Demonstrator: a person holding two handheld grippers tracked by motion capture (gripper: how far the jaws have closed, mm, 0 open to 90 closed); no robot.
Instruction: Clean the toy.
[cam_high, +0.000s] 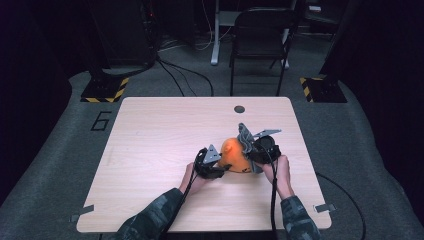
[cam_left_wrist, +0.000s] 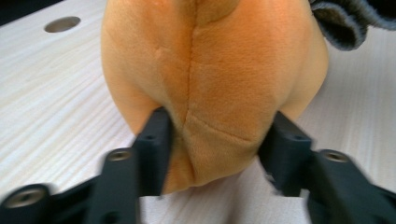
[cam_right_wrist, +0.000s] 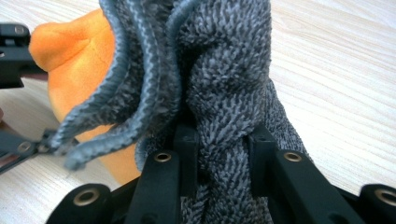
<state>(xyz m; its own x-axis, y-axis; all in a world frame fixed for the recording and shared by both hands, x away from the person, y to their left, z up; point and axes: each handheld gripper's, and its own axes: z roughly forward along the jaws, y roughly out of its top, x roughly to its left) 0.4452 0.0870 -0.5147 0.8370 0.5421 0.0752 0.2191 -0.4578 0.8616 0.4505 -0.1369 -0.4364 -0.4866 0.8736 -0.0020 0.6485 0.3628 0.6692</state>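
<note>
Fingers (cam_left_wrist: 156, 140) pinching orange plush (cam_left_wrist: 210, 84), grey cloth (cam_right_wrist: 224, 70) hiding its top

I see a pale wooden table (cam_high: 160, 150) with a round hole (cam_high: 239, 109) near its far edge. Beyond it a dark folding chair (cam_high: 261, 37) stands on grey carpet (cam_high: 55, 150), with a white post (cam_high: 216, 35) just to its left. Black cables (cam_high: 180, 75) trail across the floor. Yellow-black striped plates (cam_high: 105, 90) sit at both far corners, and a "6" (cam_high: 101, 121) marks the carpet.

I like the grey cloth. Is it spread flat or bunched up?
Bunched up. The grey cloth is gathered in folds, pinched in the right tongs, beside the orange plush toy.
</note>
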